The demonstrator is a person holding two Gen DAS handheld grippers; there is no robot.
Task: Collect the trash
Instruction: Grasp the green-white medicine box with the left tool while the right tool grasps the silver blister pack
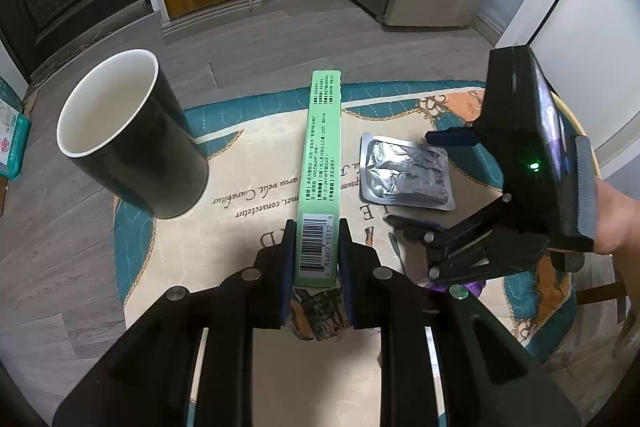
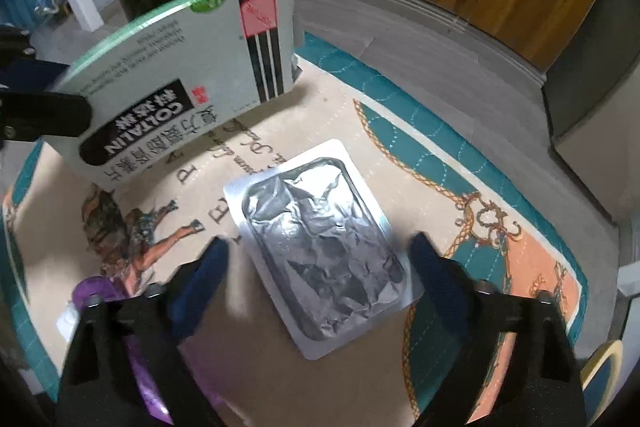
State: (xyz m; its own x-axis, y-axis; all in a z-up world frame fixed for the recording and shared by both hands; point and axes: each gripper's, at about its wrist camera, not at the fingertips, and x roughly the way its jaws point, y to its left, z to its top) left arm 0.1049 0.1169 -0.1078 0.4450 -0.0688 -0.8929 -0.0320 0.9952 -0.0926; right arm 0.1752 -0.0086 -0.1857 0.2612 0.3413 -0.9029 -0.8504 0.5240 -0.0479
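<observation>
Right wrist view: right gripper (image 2: 316, 259) wide apart round foil blister pack (image 2: 320, 247), next squeeze it; left gripper (image 1: 316, 247) clamped on medicine box (image 1: 322, 163).

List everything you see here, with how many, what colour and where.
medicine box: one, green and white, held up over the table in the left tongs
blister pack: one, silver foil, flat on the tablecloth between the right tongs' fingers
bin: one, black with white inside, on the floor beside the table
purple item: one, near table edge, identity unclear
tablecloth: one, cream, teal and orange, covering the table
left tongs: shut on the box
right tongs: open
</observation>
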